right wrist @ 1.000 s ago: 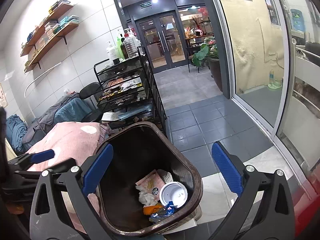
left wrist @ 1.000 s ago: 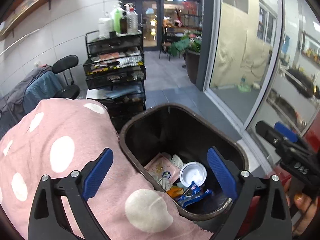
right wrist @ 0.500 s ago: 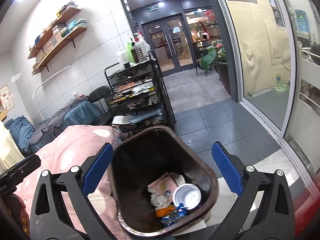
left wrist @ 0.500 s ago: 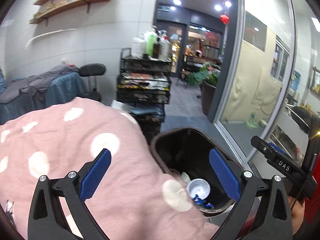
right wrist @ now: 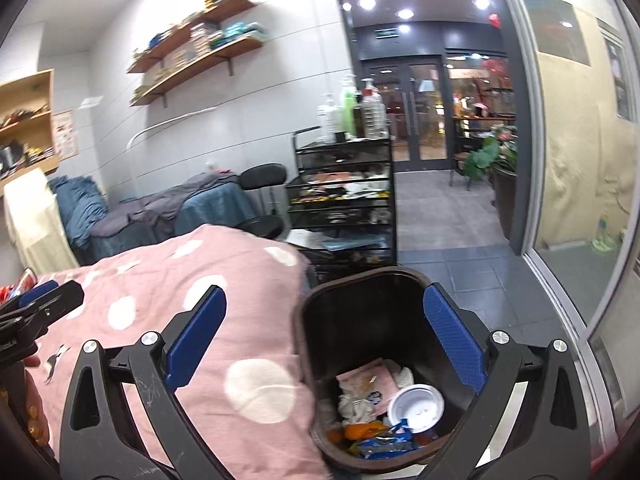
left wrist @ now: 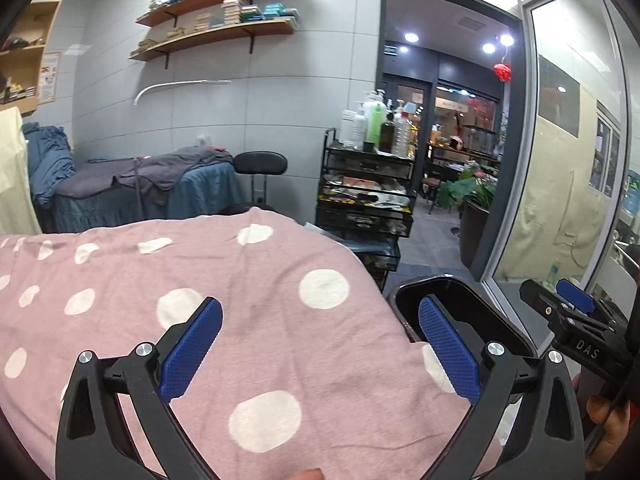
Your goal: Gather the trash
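A dark brown trash bin [right wrist: 360, 300] stands on the floor beside a bed with a pink polka-dot cover [right wrist: 180, 280]. Inside it lie a white cup lid [right wrist: 416, 402], a pink wrapper [right wrist: 368, 380], crumpled tissue, an orange scrap and a blue wrapper [right wrist: 384, 440]. My right gripper [right wrist: 324, 344] is open and empty, above the bin's near left rim. My left gripper [left wrist: 320, 348] is open and empty over the pink cover [left wrist: 200, 280], with the bin [left wrist: 460, 312] to its right. The right gripper shows at the right edge of the left wrist view [left wrist: 576, 320].
A black wire cart [right wrist: 344, 200] with bottles on top stands behind the bin. A black stool [right wrist: 264, 176] and a second bed with blue and grey covers [right wrist: 160, 208] are at the back left. A glass wall [right wrist: 580, 160] runs along the right.
Both grippers have lifted and swung left. The left wrist view now looks over the pink cover instead of into the bin. Both grippers stay open and empty.
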Motion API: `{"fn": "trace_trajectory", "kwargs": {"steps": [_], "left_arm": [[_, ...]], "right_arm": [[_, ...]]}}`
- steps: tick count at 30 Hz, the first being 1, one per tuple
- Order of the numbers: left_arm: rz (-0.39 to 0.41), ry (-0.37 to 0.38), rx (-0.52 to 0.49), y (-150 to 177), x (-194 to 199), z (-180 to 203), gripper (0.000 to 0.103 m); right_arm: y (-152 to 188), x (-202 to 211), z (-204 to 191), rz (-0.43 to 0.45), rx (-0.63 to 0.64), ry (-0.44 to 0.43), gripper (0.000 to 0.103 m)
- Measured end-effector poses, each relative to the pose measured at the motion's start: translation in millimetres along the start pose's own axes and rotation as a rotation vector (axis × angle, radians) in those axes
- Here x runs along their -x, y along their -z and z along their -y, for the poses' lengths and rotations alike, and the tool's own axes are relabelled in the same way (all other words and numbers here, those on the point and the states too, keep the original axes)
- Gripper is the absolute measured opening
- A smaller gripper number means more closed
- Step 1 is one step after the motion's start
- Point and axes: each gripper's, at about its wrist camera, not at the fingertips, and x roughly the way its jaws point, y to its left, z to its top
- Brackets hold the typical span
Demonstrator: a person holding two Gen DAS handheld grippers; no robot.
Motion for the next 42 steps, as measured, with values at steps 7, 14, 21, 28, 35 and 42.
{"fn": "trace_trajectory", "kwargs": {"steps": [7, 14, 21, 28, 35, 42], "left_arm": [[0.051, -0.072, 0.028, 12, 25, -19, 0.098], [0.075, -0.111, 0.042, 23, 44, -29, 0.098], [0.086, -0.154, 0.096, 35, 56, -39, 0.098], [0.096, -0.185, 0.086, 41, 65, -40, 0.098], [0.114, -0.193, 0.091, 41, 71, -42, 0.098], [0.120, -0.193, 0.095, 41, 71, -44, 0.098]], "right_arm": [[8, 10, -33, 0.013, 0.066, -0.058, 0.098], [17, 21, -54, 0.023, 0.105, -0.112, 0.098], [25, 34, -68, 0.013, 0.102, -0.151, 0.098], [29, 44, -74, 0.020, 0.116, -0.156, 0.098], [30, 48, -74, 0.028, 0.125, -0.153, 0.098], [30, 49, -75, 0.029, 0.125, -0.152, 0.098]]}}
